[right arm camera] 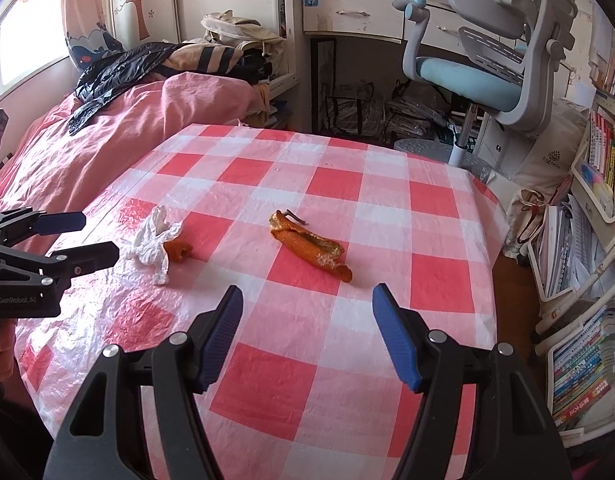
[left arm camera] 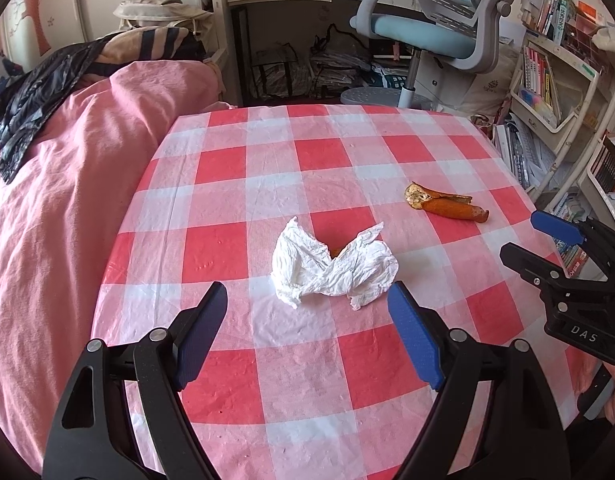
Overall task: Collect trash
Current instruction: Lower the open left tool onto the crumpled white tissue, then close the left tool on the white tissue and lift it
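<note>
Your left claw [left arm camera: 307, 320] hangs wide apart and empty over the table [left arm camera: 347, 400], the crumpled white tissue [left arm camera: 333, 266] just ahead of its tips. Your right claw [right arm camera: 307, 320] is also spread and empty, the curled, dried orange peel [right arm camera: 311, 246] ahead with bare checkered plastic cloth around. Only the right view shows a smaller peel scrap [right arm camera: 179, 250] touching the tissue's far side.

On the checked table [right arm camera: 387, 208]: one crumpled tissue [left arm camera: 333, 266] at nine o'clock, two orange peels, the larger [right arm camera: 311, 246] at centre, the smaller [right arm camera: 179, 250] touching the tissue; two grippers present.
</note>
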A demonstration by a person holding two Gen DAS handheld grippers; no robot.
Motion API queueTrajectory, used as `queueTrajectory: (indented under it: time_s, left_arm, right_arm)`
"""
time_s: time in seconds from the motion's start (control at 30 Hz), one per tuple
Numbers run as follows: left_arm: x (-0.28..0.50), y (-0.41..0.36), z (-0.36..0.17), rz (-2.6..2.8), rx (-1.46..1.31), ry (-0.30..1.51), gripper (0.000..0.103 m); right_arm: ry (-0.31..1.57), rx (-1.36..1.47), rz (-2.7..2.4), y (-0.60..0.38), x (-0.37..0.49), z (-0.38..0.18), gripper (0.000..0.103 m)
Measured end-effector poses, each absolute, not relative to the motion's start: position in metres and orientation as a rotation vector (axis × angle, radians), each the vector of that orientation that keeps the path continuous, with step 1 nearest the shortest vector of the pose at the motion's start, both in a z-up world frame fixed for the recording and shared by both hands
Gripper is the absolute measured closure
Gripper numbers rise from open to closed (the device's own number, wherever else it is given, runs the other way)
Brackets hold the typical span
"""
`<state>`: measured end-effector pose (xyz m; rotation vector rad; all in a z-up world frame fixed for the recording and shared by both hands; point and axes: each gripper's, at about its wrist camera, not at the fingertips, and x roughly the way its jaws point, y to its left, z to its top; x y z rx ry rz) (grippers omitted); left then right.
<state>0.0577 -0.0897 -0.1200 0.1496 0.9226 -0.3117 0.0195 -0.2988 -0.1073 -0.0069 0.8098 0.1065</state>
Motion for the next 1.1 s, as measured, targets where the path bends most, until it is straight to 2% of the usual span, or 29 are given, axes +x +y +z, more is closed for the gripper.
queueTrajectory:
  time_s: [0.7,0.77,0.97,1.07,1.1]
  left_arm:
    - [0.072,-0.099,-0.144,-0.321,0.18,0.963,0.024]
    - [0.075,-0.1,-0.147,-0.322,0.179,0.971,0.027]
    - [0.085,-0.103,-0.161,-0.318,0.185,1.013,0.053]
    - [0.09,-0.101,-0.164,-0.317,0.164,1.027,0.073]
    - [0.092,-0.1,-0.165,-0.321,0.155,1.031,0.086]
  right_arm:
    - [0.834,-0.053,0.119,-0.289,0.06,-0.123,0.038]
    - [0.834,-0.056,0.121,-0.289,0.063,-0.123,0.038]
    - [0.837,-0.059,0.125,-0.288,0.072,-0.124,0.038]
    - [0.85,-0.054,0.128,-0.288,0.078,-0.126,0.038]
    - [0.856,-0.055,0.13,-0.288,0.08,-0.128,0.038]
